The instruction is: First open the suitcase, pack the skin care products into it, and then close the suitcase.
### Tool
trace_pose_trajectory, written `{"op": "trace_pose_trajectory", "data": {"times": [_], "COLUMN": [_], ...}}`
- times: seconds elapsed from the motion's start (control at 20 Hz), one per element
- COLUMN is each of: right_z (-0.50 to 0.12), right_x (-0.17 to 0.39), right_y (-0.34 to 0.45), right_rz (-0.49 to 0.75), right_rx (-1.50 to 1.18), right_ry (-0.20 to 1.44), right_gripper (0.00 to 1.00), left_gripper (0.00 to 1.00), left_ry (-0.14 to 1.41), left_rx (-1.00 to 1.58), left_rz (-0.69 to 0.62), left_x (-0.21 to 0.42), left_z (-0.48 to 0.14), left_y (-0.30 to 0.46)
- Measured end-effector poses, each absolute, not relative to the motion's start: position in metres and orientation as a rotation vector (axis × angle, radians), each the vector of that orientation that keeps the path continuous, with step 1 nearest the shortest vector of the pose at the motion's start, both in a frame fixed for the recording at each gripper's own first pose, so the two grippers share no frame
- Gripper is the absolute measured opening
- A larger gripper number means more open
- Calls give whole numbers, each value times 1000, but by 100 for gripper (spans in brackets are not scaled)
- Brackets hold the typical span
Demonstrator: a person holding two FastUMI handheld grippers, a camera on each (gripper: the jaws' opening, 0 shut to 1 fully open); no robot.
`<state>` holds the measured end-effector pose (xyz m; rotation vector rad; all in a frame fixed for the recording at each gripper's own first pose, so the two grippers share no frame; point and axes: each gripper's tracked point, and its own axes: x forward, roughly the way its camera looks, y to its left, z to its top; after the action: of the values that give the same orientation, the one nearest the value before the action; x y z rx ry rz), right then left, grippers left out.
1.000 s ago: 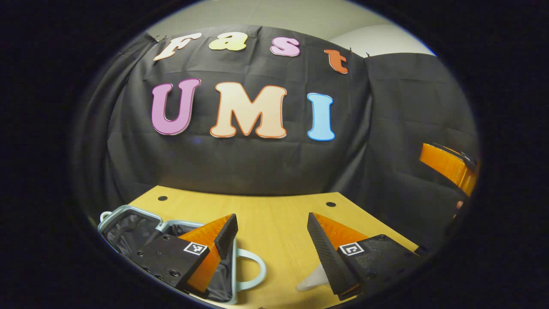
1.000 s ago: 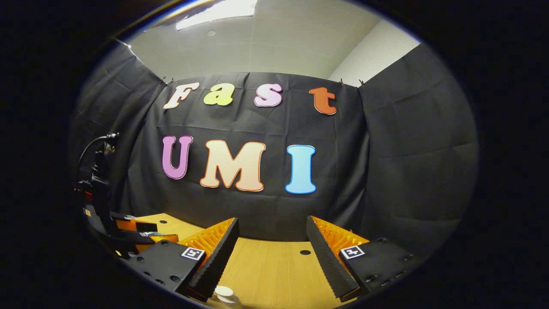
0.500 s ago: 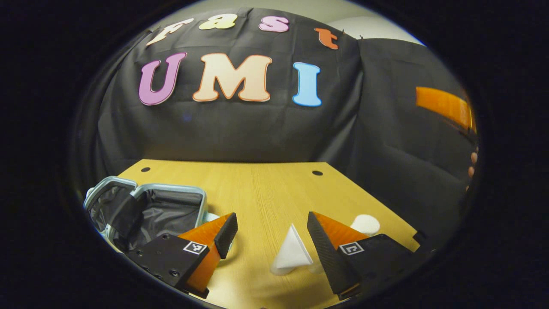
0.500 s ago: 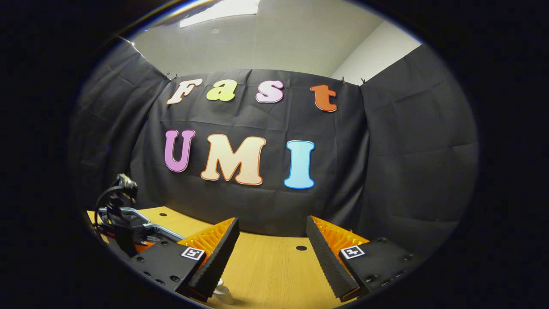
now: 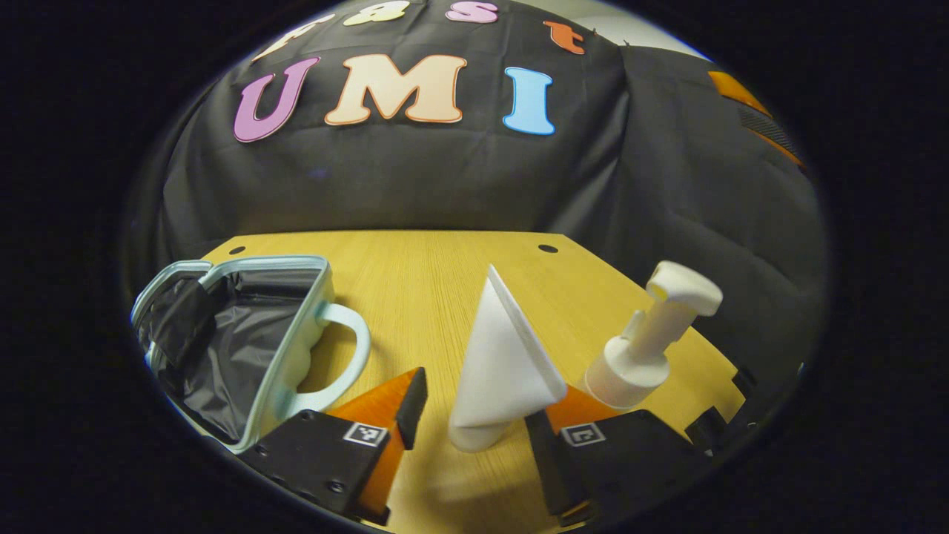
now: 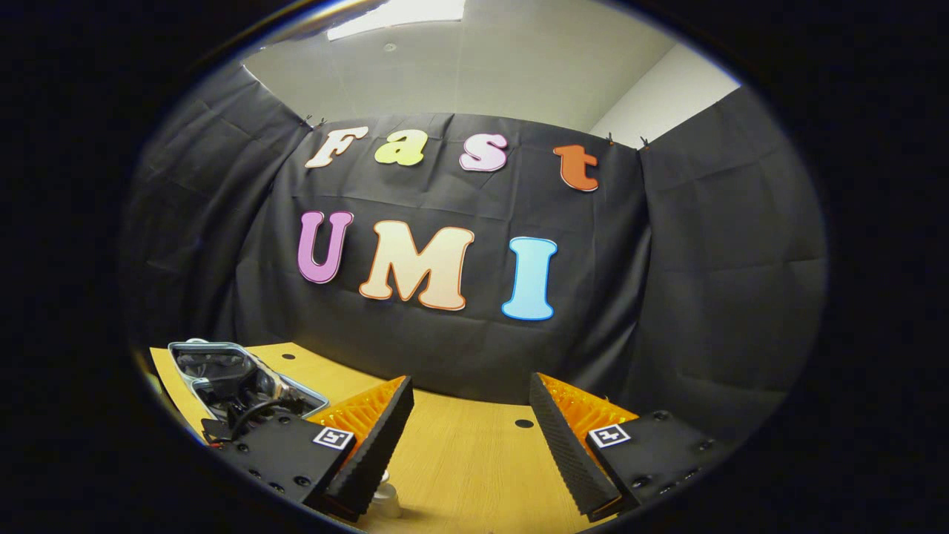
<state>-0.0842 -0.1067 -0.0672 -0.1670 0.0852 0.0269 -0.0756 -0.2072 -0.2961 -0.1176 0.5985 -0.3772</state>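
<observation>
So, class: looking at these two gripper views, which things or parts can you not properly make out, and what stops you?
- Suitcase: in the left gripper view its near end is cut off by the edge.
- Pump bottle: base hidden behind the left gripper.
- Small white object: in the right gripper view, mostly behind a finger of the right gripper; unidentifiable.
- White tube: label not visible.

One suitcase (image 5: 245, 348) lies open on one wooden table (image 5: 422, 274). Two skin care products stand on the table: one white tube (image 5: 500, 363) standing on its cap and one white pump bottle (image 5: 645, 341). The table has two small round holes.
</observation>
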Motion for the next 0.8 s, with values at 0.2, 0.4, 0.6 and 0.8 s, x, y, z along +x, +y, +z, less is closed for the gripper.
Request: {"op": "trace_pose_trajectory", "data": {"times": [0.2, 0.4, 0.6, 0.8], "right_z": [-67, -67, -91, -136], "right_x": [-83, -73, -66, -69], "right_y": [-100, -86, -64, -40], "right_rz": [35, 51, 77, 118], "right_rx": [-157, -122, -85, -89], "right_ry": [78, 80, 124, 196], "right_gripper": [99, 99, 99, 100], "left_gripper": [35, 25, 25, 25], "left_ry": [608, 593, 554, 521], "left_rx": [-88, -85, -81, -74], "left_rz": [-391, -400, -368, -327], "left_x": [-76, -70, -57, -51], "left_z": [-294, -258, -214, -184], "left_y": [-204, -185, -150, -115]}}
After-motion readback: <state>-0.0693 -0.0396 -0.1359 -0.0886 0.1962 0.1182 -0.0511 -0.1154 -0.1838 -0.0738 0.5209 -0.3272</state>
